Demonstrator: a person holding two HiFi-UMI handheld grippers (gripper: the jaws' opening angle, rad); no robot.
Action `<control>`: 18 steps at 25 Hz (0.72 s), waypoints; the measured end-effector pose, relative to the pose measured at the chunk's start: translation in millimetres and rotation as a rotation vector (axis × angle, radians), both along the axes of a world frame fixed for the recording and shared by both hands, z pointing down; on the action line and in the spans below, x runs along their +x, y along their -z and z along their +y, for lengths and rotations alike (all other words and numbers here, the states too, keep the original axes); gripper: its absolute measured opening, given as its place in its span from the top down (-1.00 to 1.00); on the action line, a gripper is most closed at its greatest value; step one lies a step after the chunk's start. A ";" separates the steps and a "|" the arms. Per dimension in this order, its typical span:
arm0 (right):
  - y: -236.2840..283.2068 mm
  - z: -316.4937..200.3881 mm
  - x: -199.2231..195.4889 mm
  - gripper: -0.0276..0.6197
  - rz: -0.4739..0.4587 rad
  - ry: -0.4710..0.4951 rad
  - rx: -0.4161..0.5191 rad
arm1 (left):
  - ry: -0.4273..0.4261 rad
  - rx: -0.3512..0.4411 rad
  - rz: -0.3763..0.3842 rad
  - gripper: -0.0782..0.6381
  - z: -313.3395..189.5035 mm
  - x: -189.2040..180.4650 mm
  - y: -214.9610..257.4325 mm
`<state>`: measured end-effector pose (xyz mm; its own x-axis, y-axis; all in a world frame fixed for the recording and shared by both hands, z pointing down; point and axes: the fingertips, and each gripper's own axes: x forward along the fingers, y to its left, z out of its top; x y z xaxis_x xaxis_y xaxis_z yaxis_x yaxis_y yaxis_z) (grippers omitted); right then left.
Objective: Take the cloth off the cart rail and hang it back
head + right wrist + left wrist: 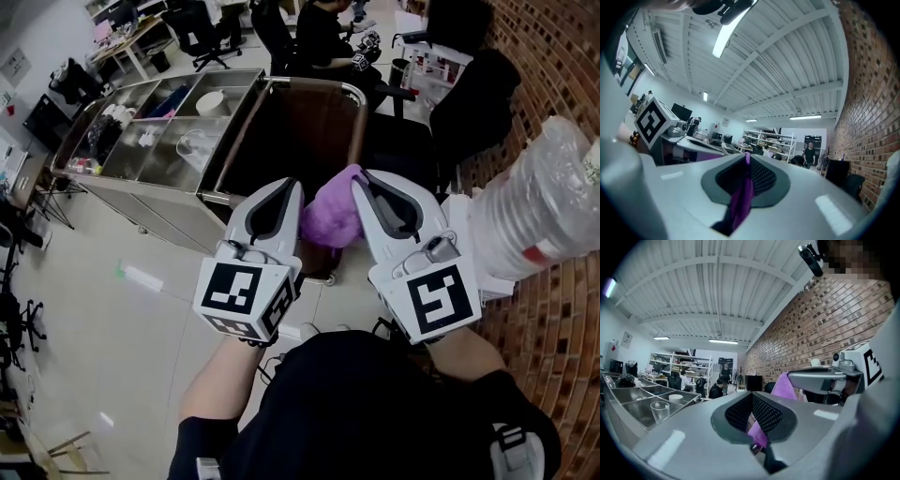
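A purple cloth is bunched up between my two grippers, held in the air above the cart's dark bag and nearer than its curved metal rail. My left gripper is shut on the cloth's left side. In the left gripper view the fabric is pinched between the closed jaws. My right gripper is shut on the right side. In the right gripper view a purple fold hangs from the closed jaws. Both grippers point upward, close together.
The steel cart has open bins holding a glass and a white bowl. A brick wall and a clear plastic-wrapped stack stand at the right. A person on an office chair sits beyond the cart.
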<state>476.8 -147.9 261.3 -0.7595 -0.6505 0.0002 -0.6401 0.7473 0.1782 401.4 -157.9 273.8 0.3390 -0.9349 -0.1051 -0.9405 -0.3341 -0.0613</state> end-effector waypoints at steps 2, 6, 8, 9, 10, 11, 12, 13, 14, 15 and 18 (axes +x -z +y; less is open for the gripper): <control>-3.3 -1.0 2.7 0.84 -0.008 0.008 -0.002 | 0.006 -0.001 -0.013 0.79 -1.1 4.6 -3.3; -1.7 -1.6 10.5 0.84 -0.016 0.020 -0.008 | 0.013 -0.006 -0.015 0.79 -1.8 14.4 -0.8; 2.1 -2.3 15.2 0.84 -0.019 0.023 -0.010 | 0.013 -0.004 -0.009 0.79 -2.6 18.9 4.3; 3.4 -3.0 17.2 0.84 -0.020 0.023 -0.012 | 0.013 -0.004 -0.005 0.79 -3.4 20.8 6.3; 4.3 -3.8 18.8 0.84 -0.021 0.023 -0.013 | 0.014 -0.006 -0.003 0.79 -4.3 22.3 7.6; 4.9 -4.5 20.3 0.84 -0.024 0.023 -0.014 | 0.014 -0.008 -0.003 0.79 -5.2 23.8 8.0; 5.2 -5.2 22.0 0.84 -0.026 0.024 -0.016 | 0.015 -0.011 -0.005 0.79 -6.0 25.5 7.9; 5.2 -6.0 23.7 0.84 -0.027 0.024 -0.017 | 0.016 -0.013 -0.006 0.79 -7.0 27.2 7.7; 5.1 -6.9 25.1 0.84 -0.028 0.025 -0.018 | 0.017 -0.015 -0.006 0.79 -7.9 28.7 7.7; 4.7 -7.8 25.7 0.84 -0.029 0.026 -0.020 | 0.019 -0.017 -0.006 0.79 -8.9 29.5 7.5; 1.1 -10.7 23.4 0.84 -0.028 0.029 -0.022 | 0.021 -0.020 -0.008 0.79 -11.4 27.4 4.7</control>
